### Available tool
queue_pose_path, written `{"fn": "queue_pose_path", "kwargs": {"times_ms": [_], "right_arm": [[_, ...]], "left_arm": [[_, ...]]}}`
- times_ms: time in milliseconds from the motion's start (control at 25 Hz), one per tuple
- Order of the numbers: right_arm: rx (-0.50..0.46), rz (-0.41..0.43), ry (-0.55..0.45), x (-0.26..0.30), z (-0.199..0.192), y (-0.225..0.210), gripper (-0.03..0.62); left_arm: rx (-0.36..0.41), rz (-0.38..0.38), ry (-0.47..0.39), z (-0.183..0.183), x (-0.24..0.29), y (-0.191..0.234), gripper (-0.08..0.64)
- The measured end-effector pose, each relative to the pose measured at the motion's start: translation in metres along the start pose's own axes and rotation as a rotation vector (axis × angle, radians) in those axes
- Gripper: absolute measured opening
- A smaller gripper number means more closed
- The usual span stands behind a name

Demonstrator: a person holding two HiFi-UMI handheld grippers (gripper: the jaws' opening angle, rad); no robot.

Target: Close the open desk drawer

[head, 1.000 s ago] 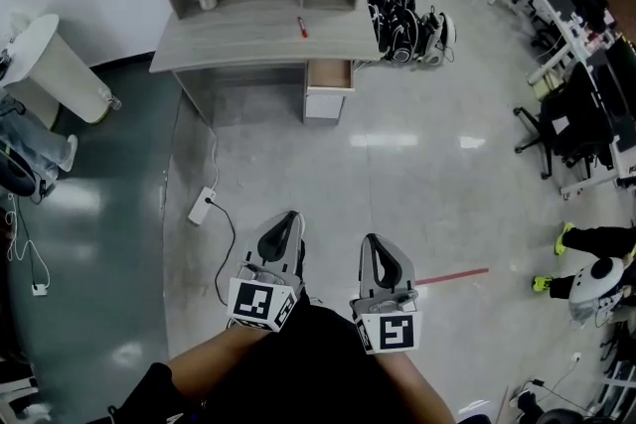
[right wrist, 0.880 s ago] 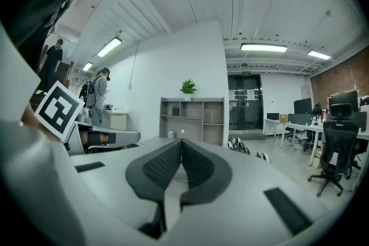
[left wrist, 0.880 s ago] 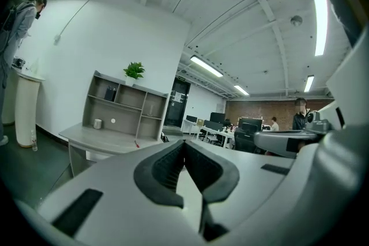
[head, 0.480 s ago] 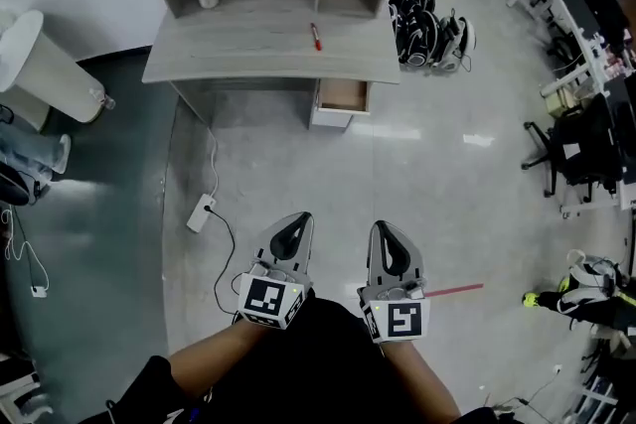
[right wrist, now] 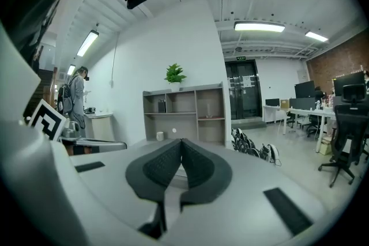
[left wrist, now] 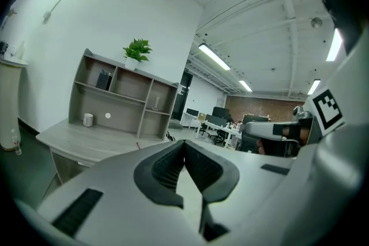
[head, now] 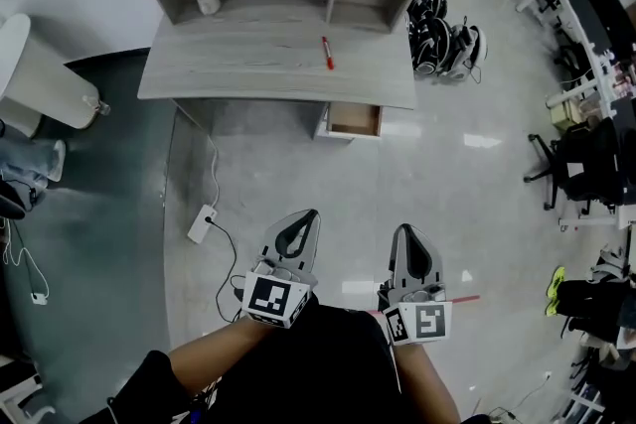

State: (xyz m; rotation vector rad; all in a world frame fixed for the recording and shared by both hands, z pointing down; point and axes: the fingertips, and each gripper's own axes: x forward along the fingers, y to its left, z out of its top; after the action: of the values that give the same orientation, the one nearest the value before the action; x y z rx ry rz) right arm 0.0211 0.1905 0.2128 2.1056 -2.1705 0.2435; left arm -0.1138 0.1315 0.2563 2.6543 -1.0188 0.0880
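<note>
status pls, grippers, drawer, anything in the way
Left gripper, right gripper: shut, empty. Drawer open under desk, well ahead, untouched. Power strip on floor, left of the path.

The desk (head: 248,65) is pale grey woodgrain, its drawer (head: 355,119) seemingly brown inside.

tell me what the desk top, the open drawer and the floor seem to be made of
Desk top: pale grey streaked grain with a dull sheen, so probably wood-look laminate. Open drawer: warmer brown inside, likely board; too small to be sure. Floor: hard and glossy with bright light reflections; perhaps polished tile or coated concrete.
</note>
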Motion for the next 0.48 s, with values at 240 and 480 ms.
{"fn": "queue_pose_path", "kwargs": {"times_ms": [240, 480], "right_arm": [[0.014, -0.036, 0.039, 0.017, -0.008, 0.004, 0.017], [-0.001, -0.014, 0.043, 0.029, -0.009, 0.0, 0.017]], "left_arm": [[0.018, -0.008, 0.003, 0.006, 0.011, 0.026, 0.014], [0.031, 0.012, 0.002, 0.007, 0.013, 0.033, 0.014]]}}
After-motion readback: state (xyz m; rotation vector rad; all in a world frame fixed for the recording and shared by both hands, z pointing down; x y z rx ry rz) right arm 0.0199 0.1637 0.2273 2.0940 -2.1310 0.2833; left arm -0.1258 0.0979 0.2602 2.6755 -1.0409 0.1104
